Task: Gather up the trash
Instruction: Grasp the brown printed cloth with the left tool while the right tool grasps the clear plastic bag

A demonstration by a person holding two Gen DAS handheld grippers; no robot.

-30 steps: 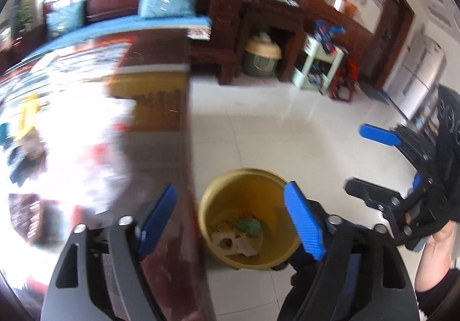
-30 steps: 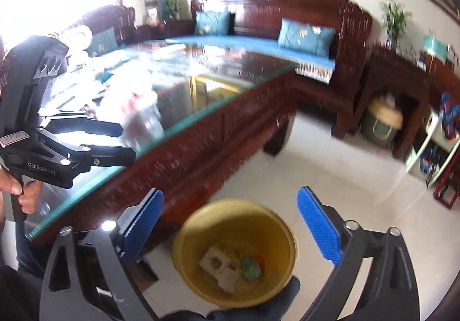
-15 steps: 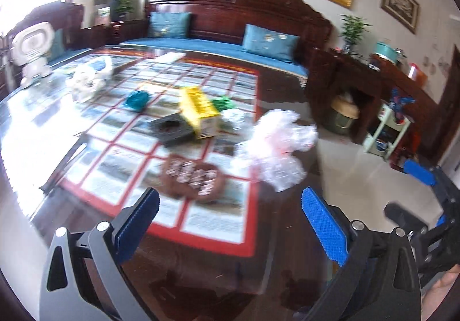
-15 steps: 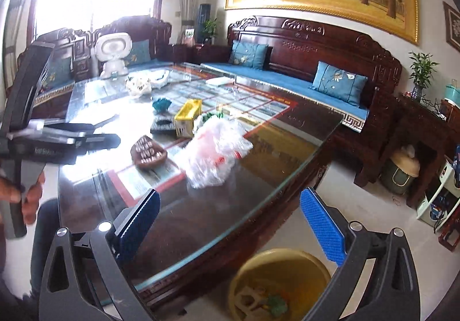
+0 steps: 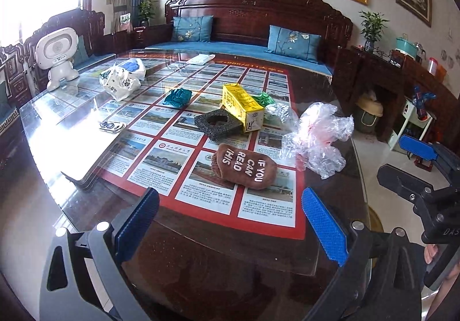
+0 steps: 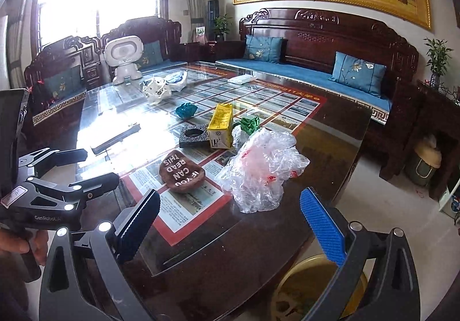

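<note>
Glass covers the big dark wooden table [image 5: 72,148] in a living room with a blue sofa behind it.

From the left wrist view, the left gripper [image 5: 230,223] is spread wide and holds nothing. It hangs over the near edge of the table. Ahead lie a brown soft pouch with white words [image 5: 244,167], a black foam block with a hole [image 5: 217,122], a yellow paper carton [image 5: 243,106], a crumpled clear plastic bag [image 5: 316,139], a green crumpled wrapper [image 5: 264,99] and a teal crumpled ball [image 5: 177,97]. The right gripper [image 5: 402,165] shows at the right side.

From the right wrist view, the right gripper [image 6: 230,223] is also spread wide and empty. The clear plastic bag sits closest to it. Down on the floor, a round yellow trash bin [image 6: 313,286] stands just beside the table, with some scraps already inside.

I think the job is only partly done. Some trash is in the bin, but many pieces are left on the table.
</note>
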